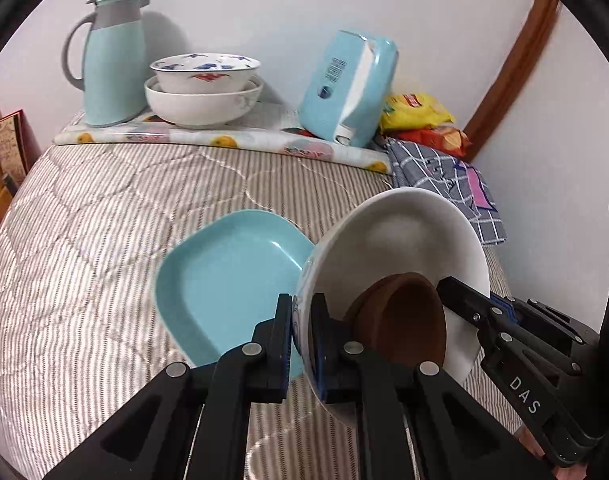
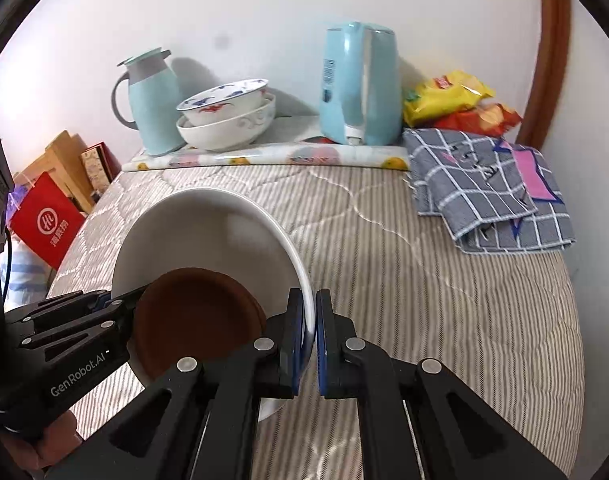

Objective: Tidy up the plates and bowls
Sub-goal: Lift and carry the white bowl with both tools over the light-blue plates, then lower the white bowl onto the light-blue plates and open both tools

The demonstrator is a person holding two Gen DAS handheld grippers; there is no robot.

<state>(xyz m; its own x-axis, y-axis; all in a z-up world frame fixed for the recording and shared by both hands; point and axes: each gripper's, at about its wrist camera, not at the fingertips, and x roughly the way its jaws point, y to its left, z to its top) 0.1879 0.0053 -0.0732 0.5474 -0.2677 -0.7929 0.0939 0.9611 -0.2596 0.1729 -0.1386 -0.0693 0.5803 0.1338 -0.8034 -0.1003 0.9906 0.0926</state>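
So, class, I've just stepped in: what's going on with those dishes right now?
Both grippers hold one white bowl by opposite sides of its rim: the left gripper and the right gripper are each clamped on it. The bowl is tilted above the striped quilt, with a brown dish inside. A blue square plate lies beside it; two stacked bowls wait at the back.

Thermos jug [image 1: 111, 62], kettle [image 2: 360, 90], snack bags [image 2: 456, 100], checked cloth [image 2: 488, 188]
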